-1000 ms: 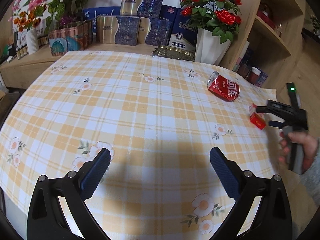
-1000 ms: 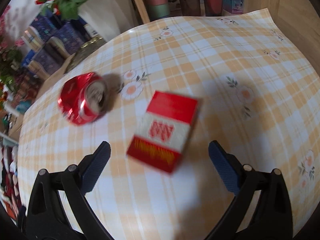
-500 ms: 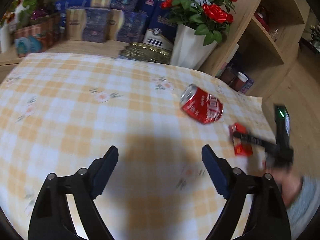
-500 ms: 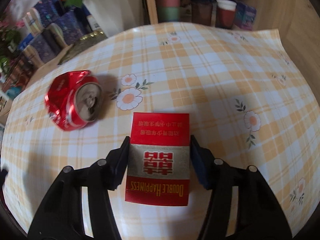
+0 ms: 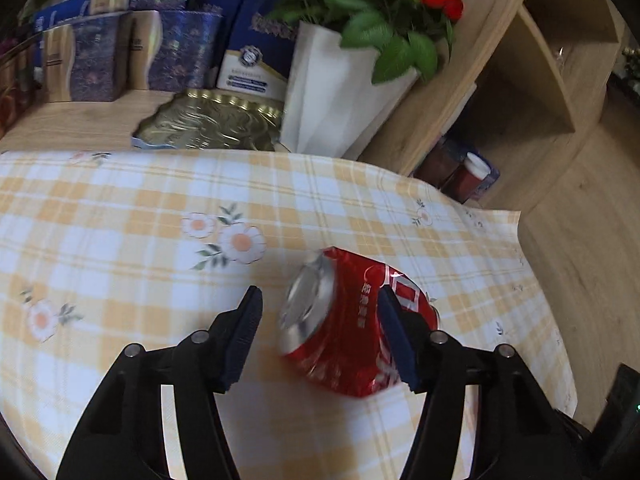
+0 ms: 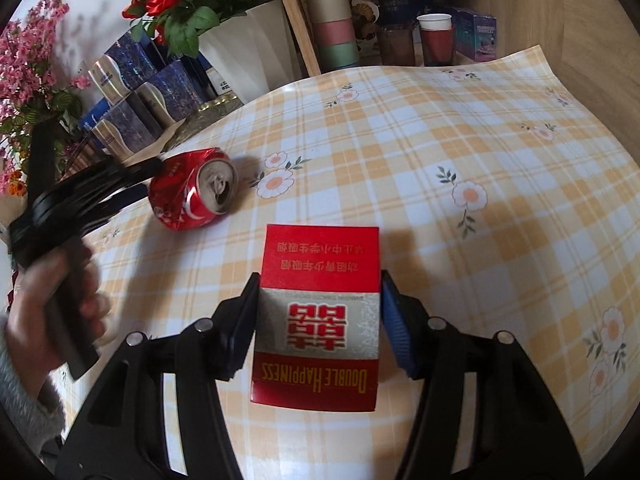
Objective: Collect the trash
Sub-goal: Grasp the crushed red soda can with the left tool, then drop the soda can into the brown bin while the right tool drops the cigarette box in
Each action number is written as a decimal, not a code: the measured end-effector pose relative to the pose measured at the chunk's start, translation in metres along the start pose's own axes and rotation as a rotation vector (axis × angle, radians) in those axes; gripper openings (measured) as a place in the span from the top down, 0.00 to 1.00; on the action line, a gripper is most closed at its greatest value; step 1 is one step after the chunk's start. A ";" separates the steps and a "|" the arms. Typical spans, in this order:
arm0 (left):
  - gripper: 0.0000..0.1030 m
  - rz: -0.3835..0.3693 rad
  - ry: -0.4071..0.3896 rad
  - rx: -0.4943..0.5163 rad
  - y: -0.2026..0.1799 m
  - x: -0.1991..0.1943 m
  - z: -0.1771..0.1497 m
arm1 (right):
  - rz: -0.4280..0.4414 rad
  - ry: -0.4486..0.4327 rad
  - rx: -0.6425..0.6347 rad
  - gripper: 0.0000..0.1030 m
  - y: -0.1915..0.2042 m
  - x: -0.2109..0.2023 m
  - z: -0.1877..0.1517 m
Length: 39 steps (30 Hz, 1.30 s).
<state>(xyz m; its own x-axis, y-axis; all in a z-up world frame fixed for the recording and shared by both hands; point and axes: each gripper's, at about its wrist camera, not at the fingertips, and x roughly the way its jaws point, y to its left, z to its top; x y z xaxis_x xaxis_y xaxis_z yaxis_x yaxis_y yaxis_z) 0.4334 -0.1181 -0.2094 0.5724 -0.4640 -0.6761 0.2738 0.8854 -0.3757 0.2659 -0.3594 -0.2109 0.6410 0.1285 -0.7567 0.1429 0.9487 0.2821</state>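
A dented red soda can (image 5: 340, 320) lies on its side on the yellow checked tablecloth (image 5: 120, 240). My left gripper (image 5: 319, 294) straddles the can and its jaws are closing. The right pad overlaps the can's side, while a gap shows at the left pad. In the right wrist view the same can (image 6: 192, 196) lies at the left with the left gripper (image 6: 136, 176) reaching over it, held by a hand (image 6: 60, 300). My right gripper (image 6: 319, 278) is shut on a red cigarette pack (image 6: 320, 312), with both pads pressed against its long sides.
A white vase of red roses (image 5: 332, 100) and a gold tray (image 5: 212, 124) stand just behind the table. Blue gift boxes (image 5: 172, 52) line the back. Stacked cups (image 6: 332, 20) and paper cups (image 6: 434, 36) sit on the wooden shelf. The tablecloth's edge (image 5: 536, 280) lies right of the can.
My left gripper swept right across the table to the can and its jaws narrowed around it. The right gripper came onto the cigarette pack and closed on its sides.
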 end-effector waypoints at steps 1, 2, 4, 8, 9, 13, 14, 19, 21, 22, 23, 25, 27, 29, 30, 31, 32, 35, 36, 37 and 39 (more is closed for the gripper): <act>0.43 0.001 0.012 0.001 -0.001 0.007 0.001 | 0.005 -0.004 0.003 0.44 0.000 -0.002 -0.003; 0.43 0.001 0.027 -0.009 -0.001 0.013 0.002 | 0.011 -0.006 0.007 0.44 -0.001 -0.003 -0.004; 0.58 -0.007 0.058 -0.060 0.005 0.022 0.001 | 0.017 -0.008 0.026 0.44 -0.004 -0.006 -0.008; 0.75 -0.023 0.055 -0.113 0.013 0.017 -0.003 | 0.024 -0.014 0.065 0.44 -0.011 -0.013 -0.012; 0.76 -0.020 0.058 -0.110 0.013 0.015 -0.005 | 0.025 -0.018 0.071 0.44 -0.013 -0.015 -0.013; 0.77 -0.013 0.076 -0.095 0.020 -0.004 -0.012 | 0.027 -0.023 0.089 0.44 -0.015 -0.023 -0.019; 0.77 -0.015 0.074 -0.093 0.023 -0.010 -0.014 | 0.035 -0.022 0.101 0.44 -0.015 -0.026 -0.022; 0.78 -0.030 0.069 -0.112 0.033 -0.045 -0.027 | 0.049 -0.020 0.122 0.44 -0.010 -0.042 -0.035; 0.78 -0.043 0.068 -0.125 0.038 -0.064 -0.038 | 0.052 -0.018 0.120 0.44 -0.007 -0.047 -0.040; 0.78 -0.047 0.067 -0.131 0.040 -0.071 -0.042 | 0.052 -0.018 0.119 0.44 -0.005 -0.049 -0.042; 0.78 -0.050 0.067 -0.138 0.043 -0.080 -0.048 | 0.054 -0.016 0.117 0.44 -0.003 -0.053 -0.045; 0.78 -0.052 0.066 -0.146 0.046 -0.097 -0.059 | 0.057 -0.013 0.104 0.44 0.002 -0.060 -0.051; 0.78 -0.064 0.066 -0.142 0.047 -0.114 -0.070 | 0.057 -0.008 0.091 0.44 0.007 -0.067 -0.056; 0.78 -0.068 0.059 -0.123 0.045 -0.132 -0.080 | 0.058 -0.006 0.083 0.44 0.010 -0.074 -0.063; 0.78 -0.065 0.057 -0.113 0.044 -0.138 -0.084 | 0.060 -0.006 0.079 0.44 0.012 -0.080 -0.066; 0.78 -0.061 0.051 -0.098 0.043 -0.148 -0.089 | 0.062 -0.005 0.077 0.44 0.014 -0.084 -0.069; 0.78 -0.060 0.045 -0.089 0.042 -0.157 -0.093 | 0.064 -0.005 0.075 0.44 0.015 -0.087 -0.072; 0.78 -0.060 0.030 -0.074 0.039 -0.182 -0.106 | 0.071 -0.005 0.067 0.44 0.021 -0.099 -0.081; 0.78 -0.061 0.025 -0.073 0.038 -0.192 -0.112 | 0.074 -0.005 0.065 0.44 0.022 -0.102 -0.083; 0.78 -0.062 0.020 -0.073 0.036 -0.198 -0.116 | 0.078 -0.004 0.062 0.44 0.024 -0.106 -0.087; 0.78 -0.070 0.010 -0.075 0.034 -0.212 -0.125 | 0.081 -0.003 0.053 0.44 0.027 -0.113 -0.093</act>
<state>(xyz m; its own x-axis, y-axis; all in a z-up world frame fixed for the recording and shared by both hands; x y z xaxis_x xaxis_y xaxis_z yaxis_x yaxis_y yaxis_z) 0.2246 0.0065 -0.1578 0.5461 -0.5253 -0.6526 0.2541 0.8462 -0.4684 0.1270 -0.3219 -0.1725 0.6542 0.2036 -0.7284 0.1300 0.9185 0.3735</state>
